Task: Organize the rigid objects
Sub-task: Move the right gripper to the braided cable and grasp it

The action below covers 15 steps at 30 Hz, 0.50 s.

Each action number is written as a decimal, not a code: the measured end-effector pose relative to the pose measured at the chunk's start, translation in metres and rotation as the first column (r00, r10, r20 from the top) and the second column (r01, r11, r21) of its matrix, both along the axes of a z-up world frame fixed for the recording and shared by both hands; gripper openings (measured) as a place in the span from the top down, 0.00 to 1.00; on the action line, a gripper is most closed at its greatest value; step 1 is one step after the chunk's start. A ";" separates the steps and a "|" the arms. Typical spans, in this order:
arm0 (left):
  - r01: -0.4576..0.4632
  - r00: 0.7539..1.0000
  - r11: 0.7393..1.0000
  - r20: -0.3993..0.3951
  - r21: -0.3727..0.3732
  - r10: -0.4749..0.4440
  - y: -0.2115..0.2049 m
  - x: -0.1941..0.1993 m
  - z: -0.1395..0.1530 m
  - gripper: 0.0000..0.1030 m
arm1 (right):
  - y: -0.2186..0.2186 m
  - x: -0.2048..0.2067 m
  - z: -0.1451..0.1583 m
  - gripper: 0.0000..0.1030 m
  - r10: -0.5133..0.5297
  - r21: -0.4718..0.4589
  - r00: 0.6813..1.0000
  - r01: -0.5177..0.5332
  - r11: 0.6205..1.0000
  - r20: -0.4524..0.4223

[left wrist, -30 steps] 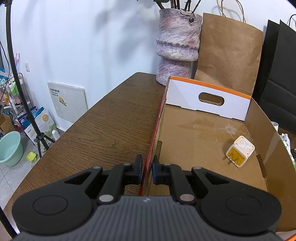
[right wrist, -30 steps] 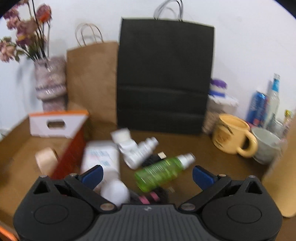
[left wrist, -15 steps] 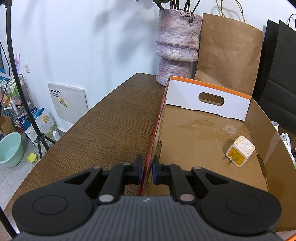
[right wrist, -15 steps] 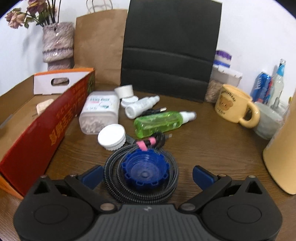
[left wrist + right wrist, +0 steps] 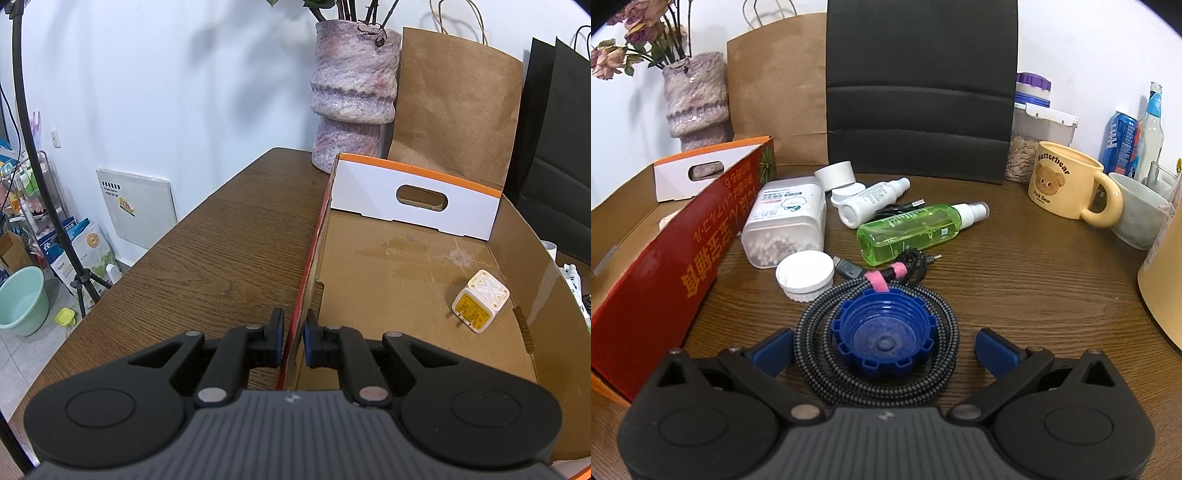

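A: My left gripper (image 5: 293, 341) is clamped on the box (image 5: 410, 266) wall; my right gripper (image 5: 884, 349), jaws wide apart, straddles the blue cap (image 5: 884, 341) inside the coiled cable (image 5: 820, 363).

B: Close on the cap's ribbed rim only, clear of the cable.

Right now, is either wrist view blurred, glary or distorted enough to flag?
Left wrist view: sharp, soft plant shadows on the wall, fisheye bends the cardboard box edges. Right wrist view: sharp too, small glare on the green spray bottle, black vignette in the corners. Nothing to flag.
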<state>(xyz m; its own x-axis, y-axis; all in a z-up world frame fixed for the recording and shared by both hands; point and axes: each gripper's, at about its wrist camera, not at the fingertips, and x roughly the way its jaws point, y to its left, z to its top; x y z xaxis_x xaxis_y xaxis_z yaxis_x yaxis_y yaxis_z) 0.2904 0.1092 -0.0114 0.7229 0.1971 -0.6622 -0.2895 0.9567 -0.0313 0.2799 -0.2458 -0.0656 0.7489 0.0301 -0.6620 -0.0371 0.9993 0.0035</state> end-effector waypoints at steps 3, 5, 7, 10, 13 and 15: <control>0.000 1.000 1.000 0.000 0.000 0.000 0.000 0.000 0.000 0.89 | -0.001 0.000 0.000 0.02 -0.004 0.003 1.000 0.004 1.000 0.004; 0.000 1.000 1.000 0.000 0.001 0.000 0.000 0.000 0.000 0.89 | 0.001 -0.003 0.003 0.16 -0.015 -0.008 0.999 0.015 1.000 0.037; 0.000 1.000 1.000 0.000 0.001 0.000 0.000 0.000 0.000 0.89 | 0.002 -0.004 0.004 0.16 -0.014 -0.015 0.999 0.014 1.000 0.039; 0.000 1.000 1.000 0.000 0.002 0.000 0.000 0.000 0.000 0.89 | 0.001 -0.006 0.005 0.16 -0.019 -0.005 0.998 0.019 1.000 0.051; 0.000 1.000 1.000 0.000 0.001 0.000 -0.001 0.000 0.000 0.89 | 0.001 -0.007 0.007 0.17 -0.019 -0.003 0.998 0.019 1.000 0.062; 0.000 1.000 1.000 0.000 0.002 0.000 0.000 0.000 0.000 0.89 | 0.002 -0.008 0.009 0.17 -0.018 -0.005 0.997 0.019 1.000 0.075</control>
<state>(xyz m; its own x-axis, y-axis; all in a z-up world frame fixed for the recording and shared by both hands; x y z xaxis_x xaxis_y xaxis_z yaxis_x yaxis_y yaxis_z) 0.2905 0.1088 -0.0117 0.7232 0.1980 -0.6616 -0.2892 0.9568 -0.0297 0.2717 -0.2436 -0.0566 0.7970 0.0119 -0.6039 -0.0183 0.9998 -0.0045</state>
